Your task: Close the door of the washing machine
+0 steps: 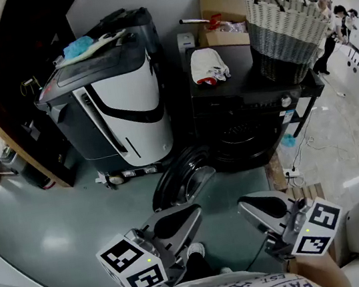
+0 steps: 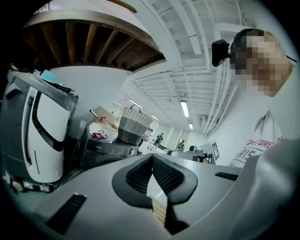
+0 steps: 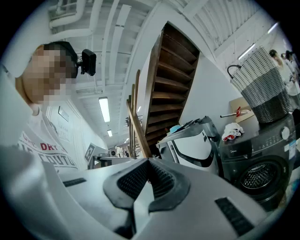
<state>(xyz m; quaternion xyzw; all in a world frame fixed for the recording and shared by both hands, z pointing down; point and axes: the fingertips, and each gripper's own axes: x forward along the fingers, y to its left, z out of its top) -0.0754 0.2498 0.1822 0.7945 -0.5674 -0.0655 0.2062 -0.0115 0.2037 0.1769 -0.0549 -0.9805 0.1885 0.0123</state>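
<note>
I have both grippers low in the frame, held close to my body and pointing up toward the washing machine (image 1: 248, 105), which sits right of centre in the head view. The left gripper (image 1: 186, 217) has its jaws pressed together with nothing between them. The right gripper (image 1: 250, 205) is the same, tips meeting and empty. Neither touches anything.

The door (image 1: 182, 175) is what matters. It stands open, swung out from the front of the machine toward me and to the left. Its round dark rim lies at lower centre of the head view, left of and below the drum opening (image 1: 241, 142). From how it hangs, I judge the hinge to be on the left edge of the opening, so the free edge of the door is the end nearest me.

The door lies directly above the left gripper's tip in the frame, near but apart. The right gripper points more at the bare floor (image 1: 77, 223) in front of the drum. So the left one is the nearer, though it meets the door on its outer, left-hand side.

My reading is that the closing push must go rightward and up in the frame, sweeping the door round to the opening. With the jaws already together, the left gripper can serve as a blunt pusher.

The task has not begun; the door is fully open.
</note>
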